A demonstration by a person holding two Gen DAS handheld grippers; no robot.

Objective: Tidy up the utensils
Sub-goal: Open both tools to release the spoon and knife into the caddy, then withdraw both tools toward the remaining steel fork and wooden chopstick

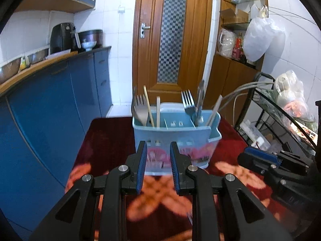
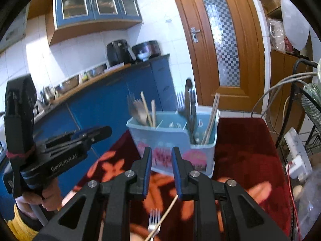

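Observation:
A light blue utensil caddy (image 1: 176,138) with pink flower print stands on the red floral tablecloth (image 1: 108,138). It holds forks (image 1: 187,101), chopsticks (image 1: 149,108) and tongs in its left and right compartments. It also shows in the right wrist view (image 2: 174,138). My left gripper (image 1: 157,156) is open and empty just in front of the caddy. My right gripper (image 2: 160,162) is open and empty, also just short of the caddy. A fork (image 2: 154,222) and a chopstick (image 2: 166,214) lie on the cloth below the right gripper.
Blue kitchen cabinets (image 1: 60,100) run along the left. A wooden door (image 1: 170,36) is behind the table. A black wire rack (image 1: 280,116) with bags stands at the right. The left gripper's body (image 2: 60,146) shows at the left of the right wrist view.

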